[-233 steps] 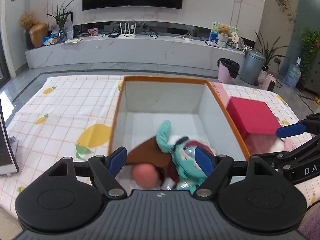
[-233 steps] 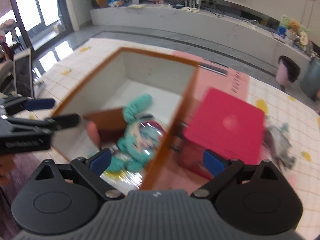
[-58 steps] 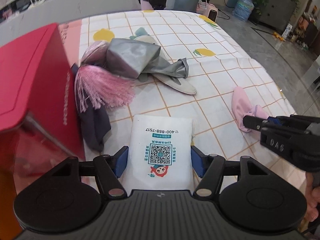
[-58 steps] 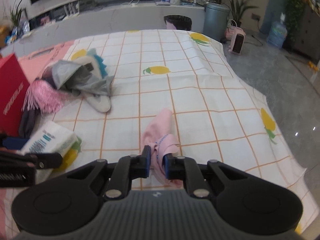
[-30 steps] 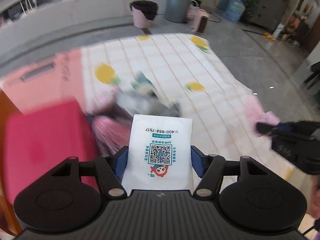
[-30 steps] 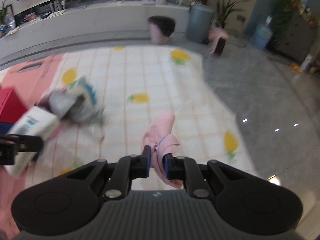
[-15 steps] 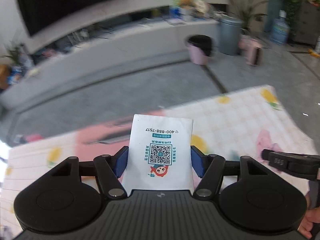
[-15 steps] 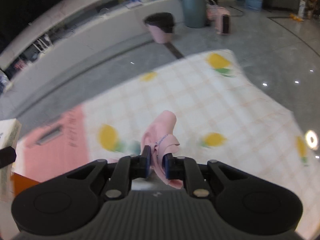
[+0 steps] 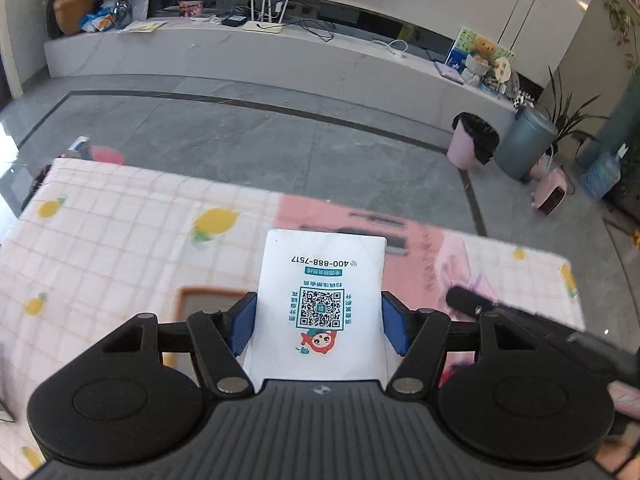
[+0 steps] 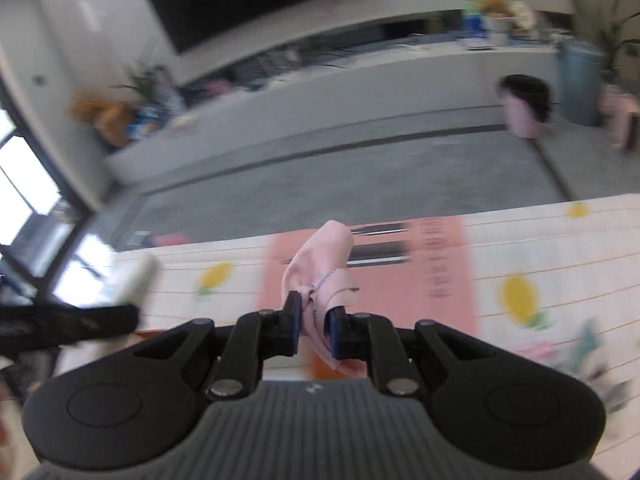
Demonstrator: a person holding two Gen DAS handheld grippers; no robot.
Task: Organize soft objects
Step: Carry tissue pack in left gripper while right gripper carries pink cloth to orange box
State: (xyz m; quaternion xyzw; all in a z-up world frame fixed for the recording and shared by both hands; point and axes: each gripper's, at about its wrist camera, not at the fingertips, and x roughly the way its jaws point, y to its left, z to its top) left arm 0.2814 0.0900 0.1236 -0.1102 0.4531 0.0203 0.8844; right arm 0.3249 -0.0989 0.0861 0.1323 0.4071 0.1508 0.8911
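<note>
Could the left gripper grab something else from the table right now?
Probably not. The left gripper is already shut on a white tissue pack that fills the space between its fingers, so it would need to drop that first.

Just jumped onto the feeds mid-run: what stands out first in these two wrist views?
The left gripper is clamped on a white tissue pack with a QR code, dead centre in its view. The right gripper pinches a crumpled pink cloth. Below both lies the lemon-print tablecloth, with an orange-rimmed box peeking out behind the left fingers.
</note>
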